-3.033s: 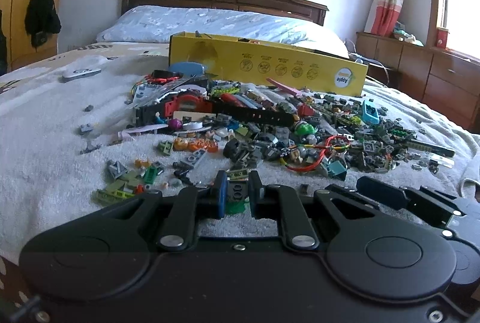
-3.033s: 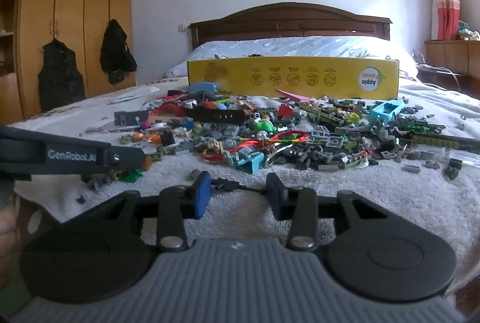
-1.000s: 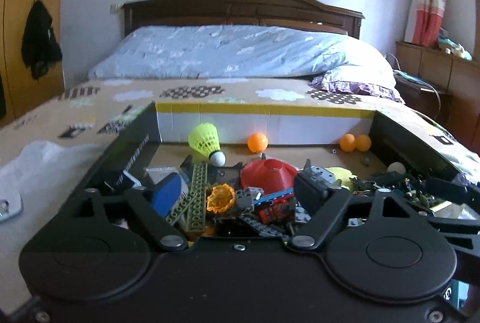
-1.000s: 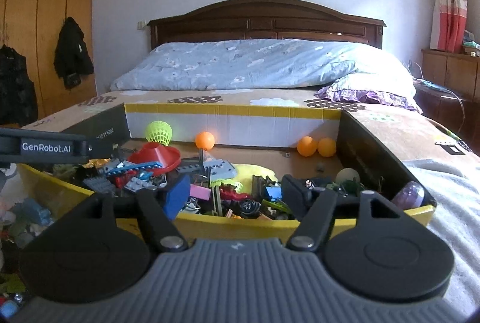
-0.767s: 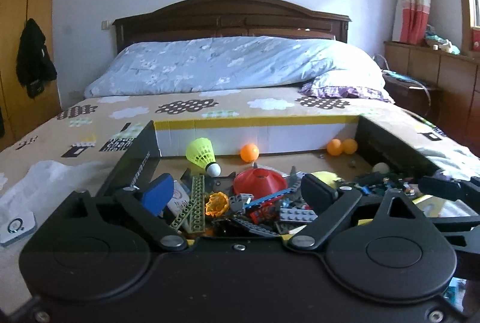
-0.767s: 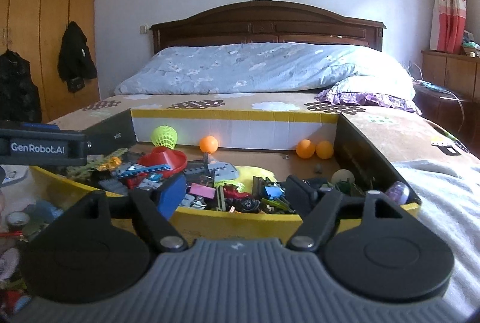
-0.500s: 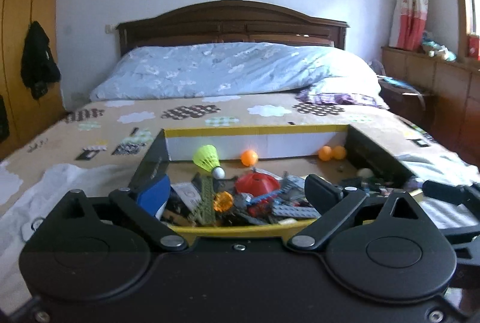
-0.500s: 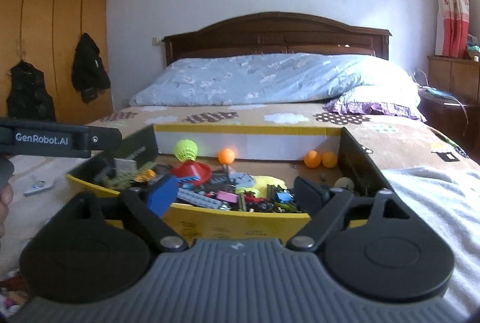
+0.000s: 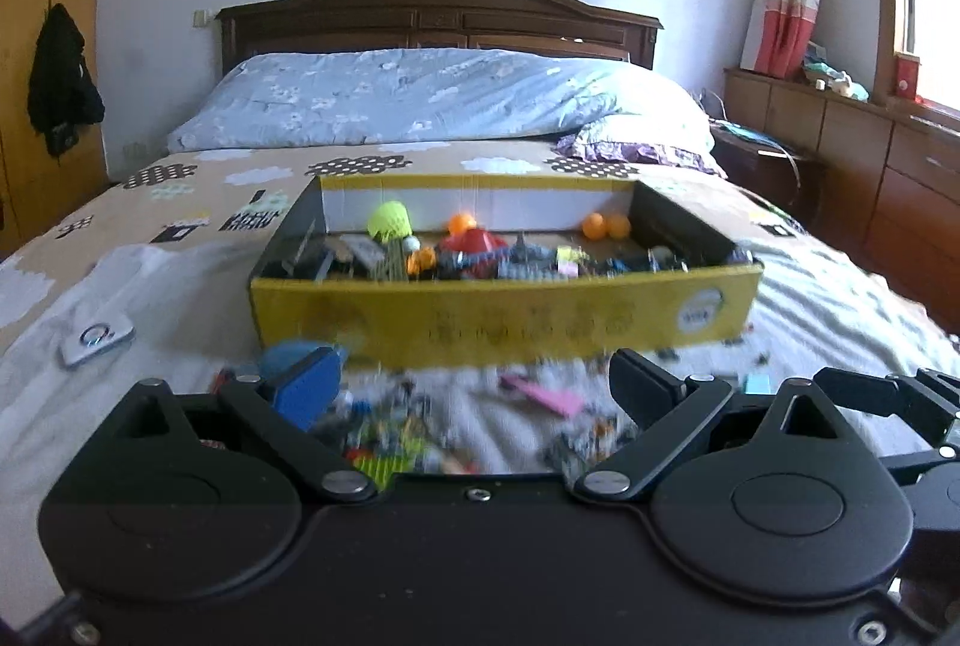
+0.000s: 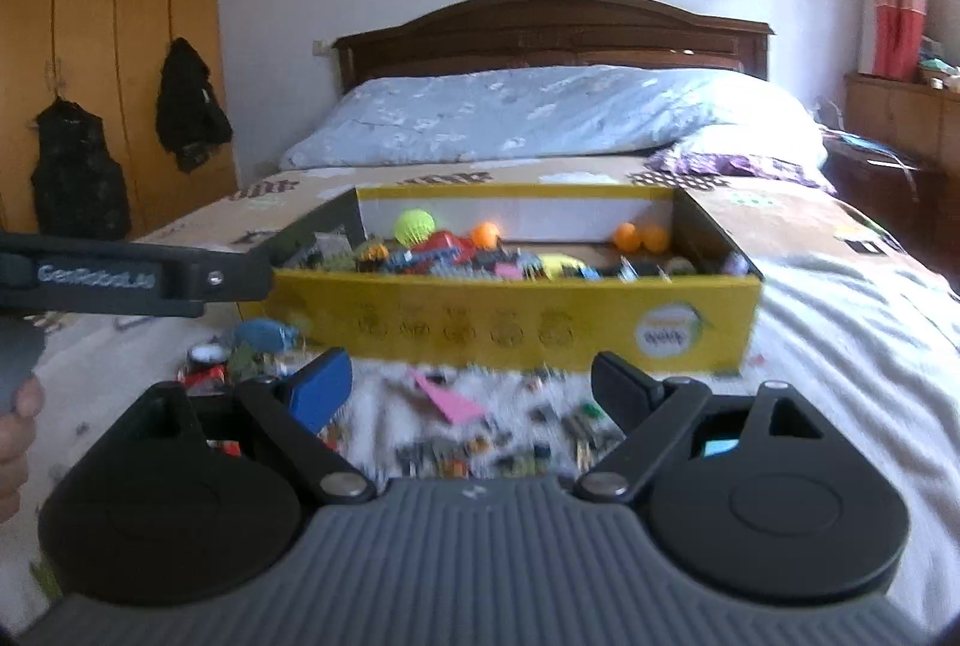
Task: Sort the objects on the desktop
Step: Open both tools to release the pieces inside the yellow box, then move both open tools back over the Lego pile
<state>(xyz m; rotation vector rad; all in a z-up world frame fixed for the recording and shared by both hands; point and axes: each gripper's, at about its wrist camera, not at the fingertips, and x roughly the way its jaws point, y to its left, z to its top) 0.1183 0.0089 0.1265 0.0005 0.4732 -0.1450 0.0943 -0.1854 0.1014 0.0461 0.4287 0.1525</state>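
A yellow cardboard box stands on the bed, holding a jumble of toy bricks, a green shuttlecock, a red cone and orange balls. A blurred pile of small toy pieces lies on the white blanket in front of the box. My left gripper is open and empty, above the pile. My right gripper is open and empty, also above the pile. The left gripper's body shows at the left of the right wrist view.
A white remote-like device lies on the blanket at the left. A pink flat piece and a blue toy lie near the box front. Pillows and headboard are behind; a wooden dresser is to the right.
Both grippers have pulled back and away from over the box, so the box now sits farther off and the pile on the blanket is in view. Both jaws stay open.
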